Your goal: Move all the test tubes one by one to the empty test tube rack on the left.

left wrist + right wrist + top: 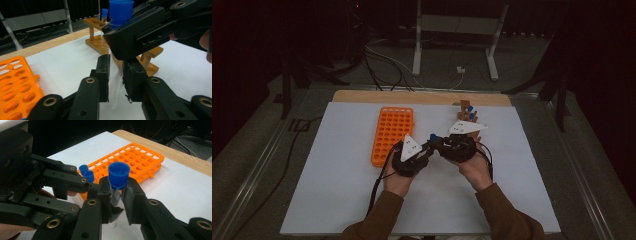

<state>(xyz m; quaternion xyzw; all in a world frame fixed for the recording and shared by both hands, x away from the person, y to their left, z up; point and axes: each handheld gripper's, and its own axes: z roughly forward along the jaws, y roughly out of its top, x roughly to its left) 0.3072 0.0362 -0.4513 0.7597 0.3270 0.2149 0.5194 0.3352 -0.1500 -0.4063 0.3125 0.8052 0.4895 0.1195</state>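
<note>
A person sits at a white table [337, 200] in a dark room, a two-jaw gripper in each hand, both meeting near the table's middle.

At the left, an orange rack [393, 134] full of empty round holes lies flat on the table. No brand, label or writing can be read on it or on anything else here.

Just right of the rack, the left gripper [428, 146] has its jaws closed on the clear lower body of a tube [113, 82], pads pressing it from both sides. The tube stands upright above the table between the two hands, its rounded bottom hanging free below the jaws.

The right gripper [438, 141] grips the same tube higher up, its jaws closed on the glass just under the blue cap [119, 175].

Farther right and toward the table's far edge stands a wooden stand [105, 42] holding another clear tube with a blue cap. In the right gripper view, two more blue caps show near the rack.
</note>
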